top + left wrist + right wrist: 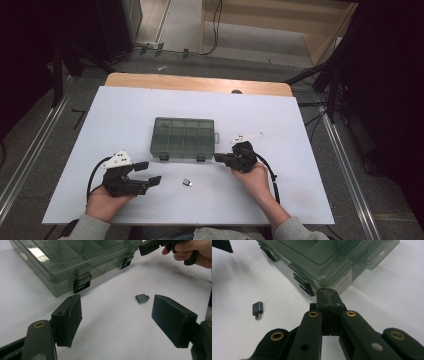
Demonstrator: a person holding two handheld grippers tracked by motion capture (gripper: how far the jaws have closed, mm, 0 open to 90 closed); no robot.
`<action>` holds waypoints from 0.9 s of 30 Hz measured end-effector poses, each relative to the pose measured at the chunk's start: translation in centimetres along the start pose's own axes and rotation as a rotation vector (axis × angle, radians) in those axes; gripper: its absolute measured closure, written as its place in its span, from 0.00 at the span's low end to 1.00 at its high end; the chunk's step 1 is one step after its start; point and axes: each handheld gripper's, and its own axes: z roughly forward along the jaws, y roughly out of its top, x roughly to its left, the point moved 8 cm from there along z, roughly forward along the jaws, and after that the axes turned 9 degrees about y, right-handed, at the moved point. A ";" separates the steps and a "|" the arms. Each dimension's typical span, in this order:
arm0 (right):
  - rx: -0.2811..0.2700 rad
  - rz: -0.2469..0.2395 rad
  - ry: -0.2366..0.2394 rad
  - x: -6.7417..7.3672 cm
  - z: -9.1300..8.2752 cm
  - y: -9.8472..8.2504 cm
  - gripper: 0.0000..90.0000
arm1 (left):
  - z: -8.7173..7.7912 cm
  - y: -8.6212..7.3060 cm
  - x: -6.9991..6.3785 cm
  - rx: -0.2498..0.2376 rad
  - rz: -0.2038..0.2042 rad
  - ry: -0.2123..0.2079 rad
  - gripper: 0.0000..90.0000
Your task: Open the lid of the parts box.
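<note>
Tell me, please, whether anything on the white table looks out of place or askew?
Only the small grey adapter stands out: it lies loose on the white table, apart from the closed translucent green compartment box, which sits square and latched.

Tabletop [125, 115] is carrying one closed compartment box [183, 137] with two front latches, one small grey adapter [187, 183] and two grippers.

Landmark: closed plastic box [183, 137] on the table [120, 115].
Behind box: bare tabletop.
Left of box: bare tabletop.
Front of box: small adapter [187, 182] lies between the left gripper [148, 172] and right gripper [219, 157].
Front right corner: right gripper's shut jaws sit just beside it.
</note>
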 end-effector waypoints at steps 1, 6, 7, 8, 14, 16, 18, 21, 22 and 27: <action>0.000 0.000 0.000 0.0 0.0 0.0 0.97 | 0.0 0.0 0.0 0.000 -0.001 0.000 0.27; -0.012 -0.005 0.000 0.2 -0.1 0.2 0.97 | 0.0 0.0 0.0 -0.001 -0.002 0.000 0.27; -0.015 -0.006 0.001 0.2 -0.1 0.2 0.97 | 0.0 0.0 0.0 -0.001 -0.002 0.000 0.27; -0.017 -0.007 0.000 0.2 -0.1 0.2 0.97 | 0.0 0.0 0.0 -0.001 -0.002 0.000 0.27; -0.024 -0.018 0.000 0.4 -0.2 0.3 0.97 | 0.0 0.0 0.0 0.001 -0.003 0.002 0.27; -0.027 -0.019 0.002 0.4 -0.2 0.4 0.97 | 0.0 0.0 0.0 0.000 -0.003 0.003 0.27; -0.030 -0.021 0.001 0.5 -0.2 0.4 0.97 | 0.0 0.0 0.0 0.000 -0.003 0.003 0.27; -0.032 -0.022 -0.001 0.5 -0.2 0.4 0.97 | 0.0 0.0 0.0 0.000 -0.004 0.003 0.27; -0.034 -0.022 -0.001 0.5 -0.2 0.4 0.97 | 0.0 0.0 0.1 0.001 -0.004 0.003 0.27; -0.036 -0.024 0.000 0.5 -0.2 0.5 0.97 | 0.0 0.0 0.1 0.001 -0.003 0.003 0.27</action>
